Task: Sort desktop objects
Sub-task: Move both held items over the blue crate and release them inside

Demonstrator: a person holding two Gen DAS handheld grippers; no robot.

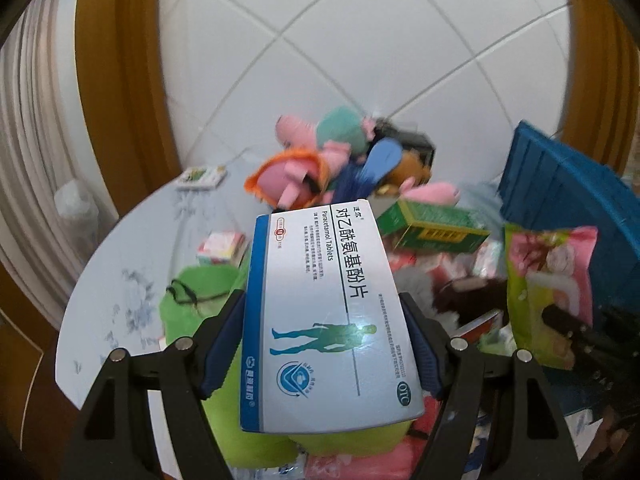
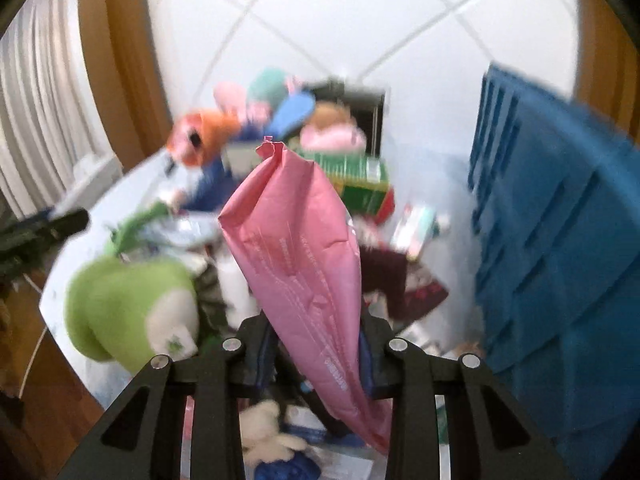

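My left hand-held gripper [image 1: 324, 344] clamps a white-and-blue cardboard box of paracetamol tablets [image 1: 324, 312] by its long sides, holding it above the cluttered white desk [image 1: 120, 280]. My right hand-held gripper [image 2: 320, 344] pinches a pink crinkled plastic packet [image 2: 300, 248], its far end sticking up and away from me. Below lie a lime-green plush toy [image 2: 128, 312], a green cardboard box [image 1: 432, 228] and a heap of pink, orange and blue soft toys [image 1: 328, 160]. A blue ribbed plastic crate [image 2: 560, 240] stands at the right of the desk.
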